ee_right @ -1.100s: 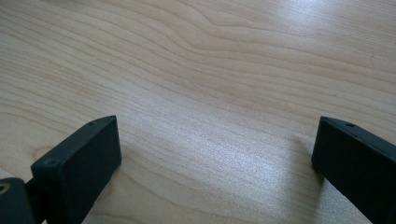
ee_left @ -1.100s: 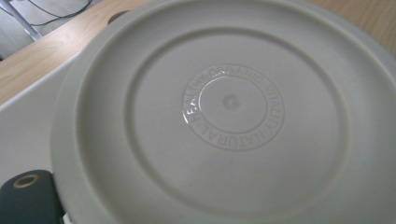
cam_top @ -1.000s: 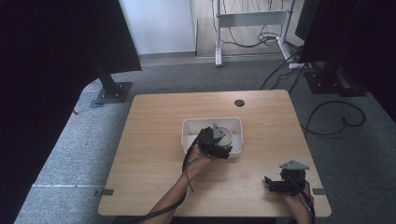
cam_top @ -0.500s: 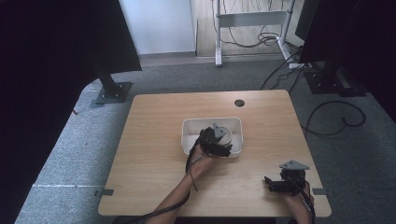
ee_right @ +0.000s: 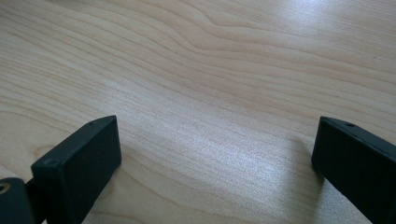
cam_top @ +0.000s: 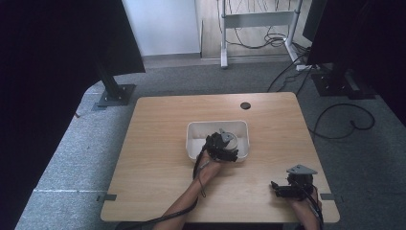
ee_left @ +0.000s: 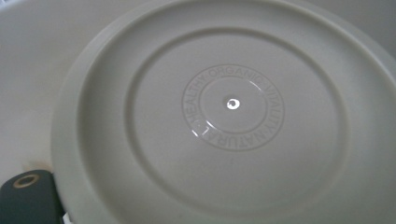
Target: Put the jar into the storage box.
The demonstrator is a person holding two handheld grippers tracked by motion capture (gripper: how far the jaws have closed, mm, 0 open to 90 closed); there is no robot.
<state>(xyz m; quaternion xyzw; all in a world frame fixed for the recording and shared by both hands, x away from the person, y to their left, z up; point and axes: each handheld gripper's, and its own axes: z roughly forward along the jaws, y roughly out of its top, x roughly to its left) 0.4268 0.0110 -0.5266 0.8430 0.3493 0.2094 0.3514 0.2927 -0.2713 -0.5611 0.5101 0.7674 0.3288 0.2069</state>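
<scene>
The left gripper (cam_top: 221, 147) reaches into the white rectangular plastic tub (cam_top: 194, 134) mid-table, over a round off-white embossed plastic lid (ee_left: 224, 121); its grip cannot be told. The lid looks light, stiff and slick, probably best pinched at the rim. The right gripper (ee_right: 215, 154) rests released on the light wooden table (cam_top: 158, 143).

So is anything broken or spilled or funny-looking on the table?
Nothing stands out. The white tub sits square on the wooden table, with no spill around it. The left gripper reaches into it, close over a clean, unbroken round white lid. The right gripper rests open on bare wood.
</scene>
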